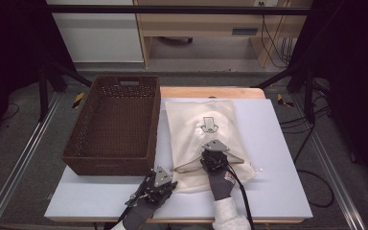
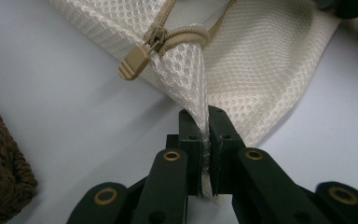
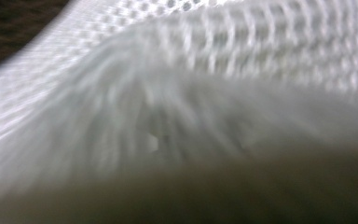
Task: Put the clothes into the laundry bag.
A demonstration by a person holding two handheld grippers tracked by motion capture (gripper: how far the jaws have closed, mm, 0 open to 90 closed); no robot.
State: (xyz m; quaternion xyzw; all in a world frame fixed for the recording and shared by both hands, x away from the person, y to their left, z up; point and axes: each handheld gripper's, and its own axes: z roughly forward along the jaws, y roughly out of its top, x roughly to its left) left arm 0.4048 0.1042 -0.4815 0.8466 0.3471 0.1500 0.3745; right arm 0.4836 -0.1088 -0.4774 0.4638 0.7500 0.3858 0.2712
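Mesh of the laundry bag (image 3: 177, 93) sits right against the right gripper view lens, blurred, so I can't tell how the right gripper (image 1: 214, 160) jaws stand; in the high view it lies on the bag's near half by the open zipper. Landmark is the bag (image 1: 201, 129): cream mesh, flat on the white table (image 1: 278, 143), long axis running away from the person. Brown wicker basket (image 1: 115, 122) stands just left of the bag, touching or nearly so. Left gripper (image 2: 204, 154) is at the bag's near-left corner, jaws together, clamped on a pinch of mesh pulled up into a ridge. Tan zipper pull (image 2: 137, 58) lies just beyond that pinch, at the zipper's end.
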